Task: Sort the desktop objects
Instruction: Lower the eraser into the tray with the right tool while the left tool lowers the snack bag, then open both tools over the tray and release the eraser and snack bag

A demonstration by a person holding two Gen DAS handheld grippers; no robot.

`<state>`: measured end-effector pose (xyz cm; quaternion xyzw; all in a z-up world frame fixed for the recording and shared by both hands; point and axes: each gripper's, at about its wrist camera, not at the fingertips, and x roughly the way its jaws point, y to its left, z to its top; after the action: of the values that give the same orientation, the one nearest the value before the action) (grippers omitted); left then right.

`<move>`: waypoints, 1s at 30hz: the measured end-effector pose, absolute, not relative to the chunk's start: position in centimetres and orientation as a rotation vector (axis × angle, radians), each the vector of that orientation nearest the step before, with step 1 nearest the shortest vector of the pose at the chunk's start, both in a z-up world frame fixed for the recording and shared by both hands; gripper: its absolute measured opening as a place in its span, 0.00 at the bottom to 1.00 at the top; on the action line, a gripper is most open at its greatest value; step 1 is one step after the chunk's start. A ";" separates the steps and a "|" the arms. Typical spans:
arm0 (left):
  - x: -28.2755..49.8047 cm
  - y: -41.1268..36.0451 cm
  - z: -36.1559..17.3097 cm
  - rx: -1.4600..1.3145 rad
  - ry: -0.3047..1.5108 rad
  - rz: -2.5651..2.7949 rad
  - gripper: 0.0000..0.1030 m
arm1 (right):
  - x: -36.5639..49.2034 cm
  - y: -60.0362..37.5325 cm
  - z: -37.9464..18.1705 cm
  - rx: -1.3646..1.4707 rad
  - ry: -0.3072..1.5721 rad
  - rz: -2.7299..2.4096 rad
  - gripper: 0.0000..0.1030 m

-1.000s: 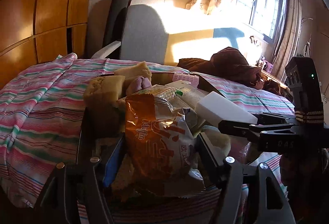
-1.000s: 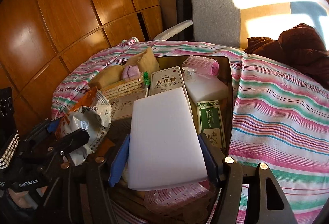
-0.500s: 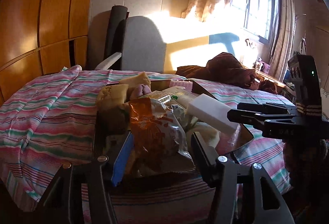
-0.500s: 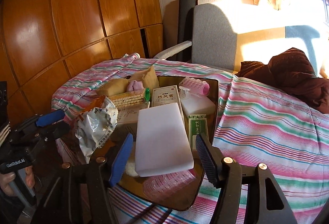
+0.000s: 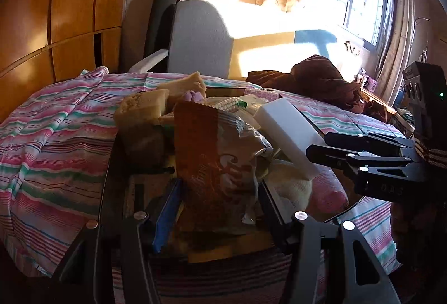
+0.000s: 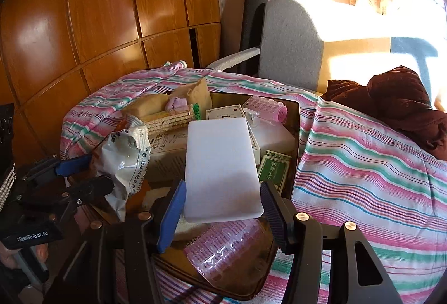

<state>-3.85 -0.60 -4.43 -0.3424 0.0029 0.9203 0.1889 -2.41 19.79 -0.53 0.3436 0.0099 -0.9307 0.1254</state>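
Note:
An orange and silver snack bag (image 5: 218, 158) stands between my left gripper's (image 5: 218, 186) pads, which press its sides. From the right wrist view that gripper (image 6: 95, 174) shows at the left, clamped on the bag (image 6: 125, 153). A white foam block (image 6: 220, 153) lies tilted over the filled dark tray (image 6: 296, 130). My right gripper (image 6: 223, 186) has its jaws closing on the block's near end, and both pads touch its edges. In the left wrist view the block (image 5: 285, 125) slants up from the right gripper (image 5: 318, 147).
The tray rests on a striped bedsheet (image 6: 363, 170). It holds pink hair rollers (image 6: 268, 109), a green box (image 6: 275, 167), a cracker pack (image 6: 170, 119) and yellow sponges (image 6: 195, 93). A brown garment (image 6: 396, 102) lies right; a grey chair (image 6: 290, 41) and wooden panels stand behind.
Both pairs of jaws have narrowed: the left onto the snack bag, the right until its pads meet the white block. The left view drew back from the tray, then came nearer again.

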 end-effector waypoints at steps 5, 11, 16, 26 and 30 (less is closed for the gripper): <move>-3.6 -1.0 -4.0 -0.951 -0.047 2.576 0.56 | -3.3 19.6 -0.9 1.021 0.033 -2.711 0.52; -2.6 -1.1 -3.5 -0.930 -0.059 2.576 0.56 | -3.0 19.9 -0.8 1.012 -0.001 -2.705 0.53; -2.2 -1.2 -3.1 -0.933 -0.069 2.584 0.58 | -3.5 19.6 -1.1 1.014 0.000 -2.708 0.54; -1.6 -0.7 -2.1 -0.951 -0.027 2.683 0.63 | -2.5 19.4 -0.4 0.999 -0.006 -2.746 0.54; -1.2 -0.1 -2.2 -0.957 0.007 2.688 0.63 | -2.1 19.0 -0.3 0.997 0.012 -2.764 0.54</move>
<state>-1.21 -0.09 -2.19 -0.3318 0.0025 0.9323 0.1435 -2.15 18.97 -0.31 0.3376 0.0039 -0.9358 0.1014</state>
